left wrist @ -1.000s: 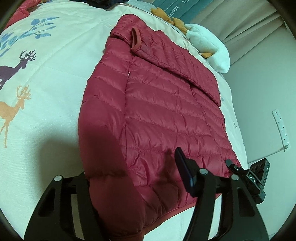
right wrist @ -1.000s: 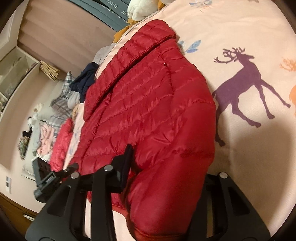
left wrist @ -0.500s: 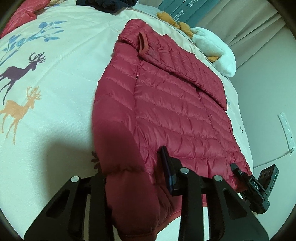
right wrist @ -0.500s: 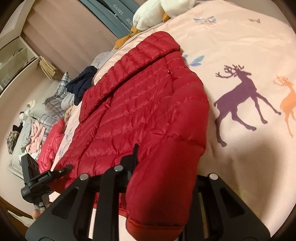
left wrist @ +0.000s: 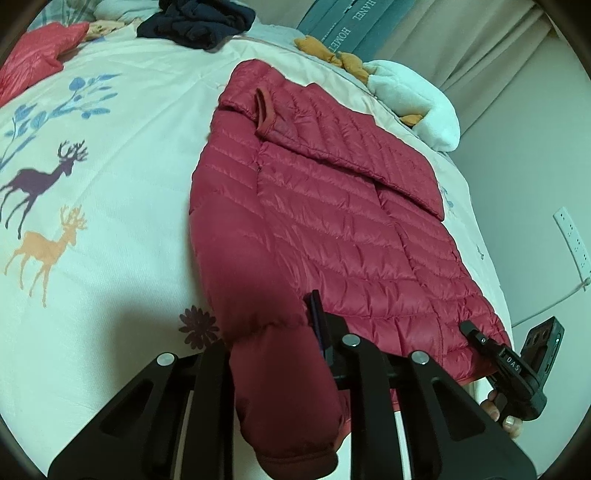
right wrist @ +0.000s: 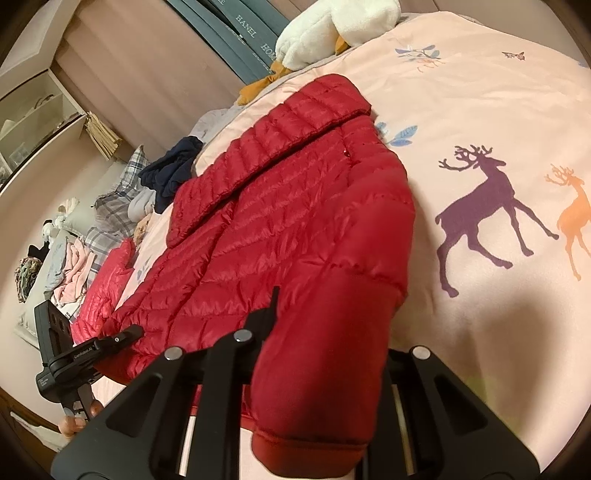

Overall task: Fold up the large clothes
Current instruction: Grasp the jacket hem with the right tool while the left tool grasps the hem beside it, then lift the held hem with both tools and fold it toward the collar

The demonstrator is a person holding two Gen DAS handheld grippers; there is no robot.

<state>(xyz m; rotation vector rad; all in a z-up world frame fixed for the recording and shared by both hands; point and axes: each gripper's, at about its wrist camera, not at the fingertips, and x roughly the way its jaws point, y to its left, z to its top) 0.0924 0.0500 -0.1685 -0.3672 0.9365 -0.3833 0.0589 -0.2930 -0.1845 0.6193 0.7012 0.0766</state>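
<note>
A red quilted down jacket lies flat on the bed with its collar at the far end; it also shows in the right wrist view. My left gripper is shut on the jacket's hem corner, which bulges between the fingers. My right gripper is shut on the other hem corner. Each gripper shows in the other's view, the right one at the left view's lower right, the left one at the right view's lower left.
The bedspread is pale with deer and leaf prints. A dark navy garment, another red jacket and a white plush toy lie near the bed's far end. A wall with a power strip is on the right.
Both grippers have closed tighter on the hem corners and pulled back toward the bed's near edge, so the jacket looks farther off and its lower edge bunches up.
</note>
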